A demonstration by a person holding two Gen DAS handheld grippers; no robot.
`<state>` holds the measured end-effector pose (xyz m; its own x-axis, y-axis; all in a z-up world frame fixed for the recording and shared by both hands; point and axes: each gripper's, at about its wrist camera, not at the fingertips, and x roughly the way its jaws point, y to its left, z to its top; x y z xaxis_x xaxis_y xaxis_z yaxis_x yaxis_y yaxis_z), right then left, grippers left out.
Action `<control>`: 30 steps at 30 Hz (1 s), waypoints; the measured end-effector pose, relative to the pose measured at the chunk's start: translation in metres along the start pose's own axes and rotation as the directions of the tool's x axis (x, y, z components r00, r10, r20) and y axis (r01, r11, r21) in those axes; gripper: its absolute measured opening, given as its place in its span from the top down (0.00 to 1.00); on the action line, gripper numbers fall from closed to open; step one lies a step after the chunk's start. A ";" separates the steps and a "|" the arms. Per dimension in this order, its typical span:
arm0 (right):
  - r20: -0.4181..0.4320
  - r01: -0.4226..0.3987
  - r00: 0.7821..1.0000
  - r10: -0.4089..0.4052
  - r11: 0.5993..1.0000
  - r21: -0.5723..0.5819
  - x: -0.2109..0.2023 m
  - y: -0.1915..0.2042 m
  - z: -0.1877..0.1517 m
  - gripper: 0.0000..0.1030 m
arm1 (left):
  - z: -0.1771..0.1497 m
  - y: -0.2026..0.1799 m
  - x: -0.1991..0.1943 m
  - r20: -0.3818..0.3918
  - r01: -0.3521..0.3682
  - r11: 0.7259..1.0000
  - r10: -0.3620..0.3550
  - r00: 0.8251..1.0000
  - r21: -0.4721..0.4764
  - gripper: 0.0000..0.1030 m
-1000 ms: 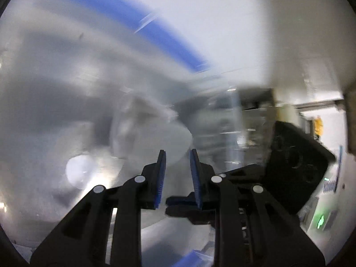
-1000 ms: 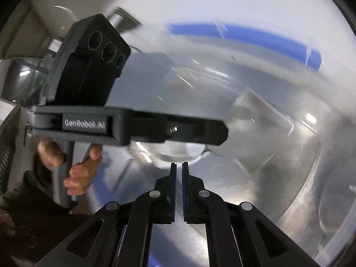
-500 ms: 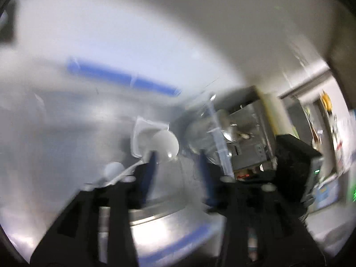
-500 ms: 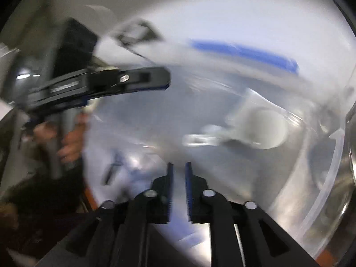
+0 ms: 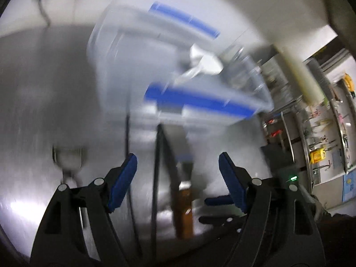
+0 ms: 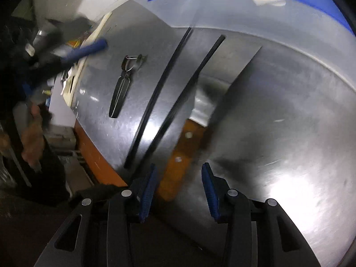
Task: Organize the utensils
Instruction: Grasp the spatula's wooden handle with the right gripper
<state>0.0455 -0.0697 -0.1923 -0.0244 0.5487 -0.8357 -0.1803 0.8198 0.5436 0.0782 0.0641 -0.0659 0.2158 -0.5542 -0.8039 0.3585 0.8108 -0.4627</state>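
Right wrist view: right gripper (image 6: 179, 189) and left gripper (image 5: 178, 178) have both just been opening, empty, above cleaver (image 6: 200, 120) and chopsticks (image 6: 160, 89).

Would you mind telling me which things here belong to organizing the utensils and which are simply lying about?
Belonging to the job:
- peeler
- two black chopsticks
- wooden-handled knife
- white spoon, in the clear bin with blue handles

Just lying about:
- steel counter
- wall rack of hanging tools
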 end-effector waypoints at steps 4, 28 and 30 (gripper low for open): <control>0.022 0.071 0.997 -0.071 0.997 -0.002 0.011 0.025 -0.006 0.58 | -0.016 0.013 0.014 -0.058 -0.004 0.999 0.001 0.998 -0.040 0.30; 0.046 0.294 0.955 -0.294 0.956 0.007 0.014 0.003 -0.042 0.73 | -0.007 -0.009 0.129 -0.235 0.276 0.932 -0.330 0.914 -0.235 0.30; 0.047 0.285 0.957 -0.285 0.958 -0.011 0.014 0.001 -0.046 0.73 | -0.011 -0.014 0.141 -0.257 0.264 0.931 -0.328 0.909 -0.254 0.30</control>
<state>0.0000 -0.0693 -0.2069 0.0746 0.2999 -0.9511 -0.1904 0.9405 0.2816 0.0942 -0.0234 -0.1772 -0.1551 -0.7212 -0.6752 0.1598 0.6561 -0.7375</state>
